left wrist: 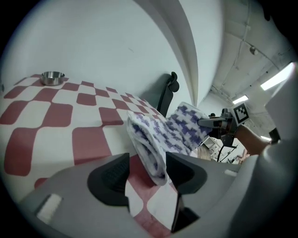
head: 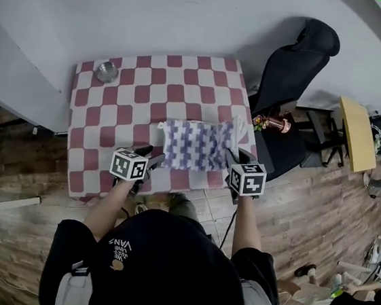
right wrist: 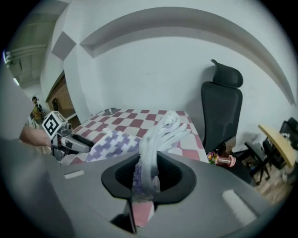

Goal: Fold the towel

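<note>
Works at the table (head: 128,100) w/ red-and-white check cloth; finds the towel (head: 197,144), purple-and-white houndstooth, spread on the table's near-right part, close to the table's front edge. Pinches the towel's near-right corner w/ right gripper (right wrist: 145,179): jaws closed to a narrow gap, fabric bunched tight btwn the pads and rising away from them in a white-edged ridge, so lifted clear of the table on that side. Prob. holds it that way to carry the near edge up and over toward the table's far side, i.e. the first fold. Sets left gripper (left wrist: 146,172) at the towel's near-left corner, by the table's front edge, as the matching hold: both near corners needed for a straight, unskewed carry of that edge. Shows jaws well apart there, towel corner standing btwn them, touching or just beside the right pad, check cloth visible in the gap on the left-pad side; no squeeze, so not gripping. Judged: left grasp unfinished, fold barely begun. Leaves steel bowl (head: 107,71) at the table's far-left corner, well apart from the towel and out of the fold's path; office chair (head: 296,65) just beyond the table's right side, no part in this.
</note>
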